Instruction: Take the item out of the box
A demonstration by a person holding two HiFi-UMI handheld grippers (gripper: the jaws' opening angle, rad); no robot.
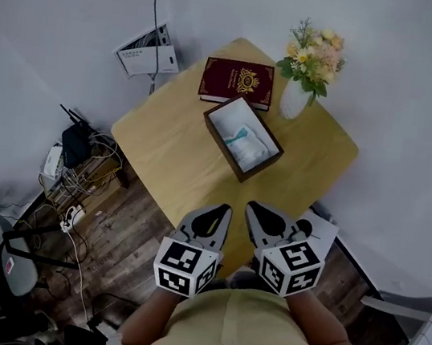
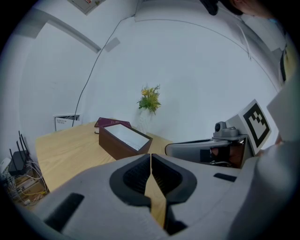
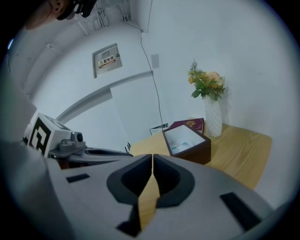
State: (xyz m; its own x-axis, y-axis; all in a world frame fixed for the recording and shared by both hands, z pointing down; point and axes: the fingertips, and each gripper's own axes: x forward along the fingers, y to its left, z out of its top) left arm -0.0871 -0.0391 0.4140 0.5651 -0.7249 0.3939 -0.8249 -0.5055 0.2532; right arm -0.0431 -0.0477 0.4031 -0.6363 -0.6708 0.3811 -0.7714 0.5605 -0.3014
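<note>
The box [image 1: 220, 148] stands open on the counter [image 1: 162, 155], near its middle, with dark brown walls and a white lining. The item [image 1: 247, 142], white with a pale blue part, lies inside the box, toward its right half. What it is I cannot tell.

Just behind the box, almost touching its far corner, lies a dark red book [image 1: 237, 82] with a gold crest. To the right of the book, and behind the box's right corner, stands a white vase [image 1: 294, 100] with yellow and peach flowers [image 1: 314, 55].

Both tools are on the near side of the box and well apart from it, over the counter's near edge. The left hand-held gripper [image 1: 223, 209] has its jaws pressed together, with nothing between them. The right hand-held gripper [image 1: 254, 209] is just beside it, and its jaws are also pressed together and empty. Both point toward the box, and neither touches it or the item.

Far to the left of the box, a router [image 1: 77, 137] and a tangle of cables [image 1: 77, 178] sit on the wooden floor.
</note>
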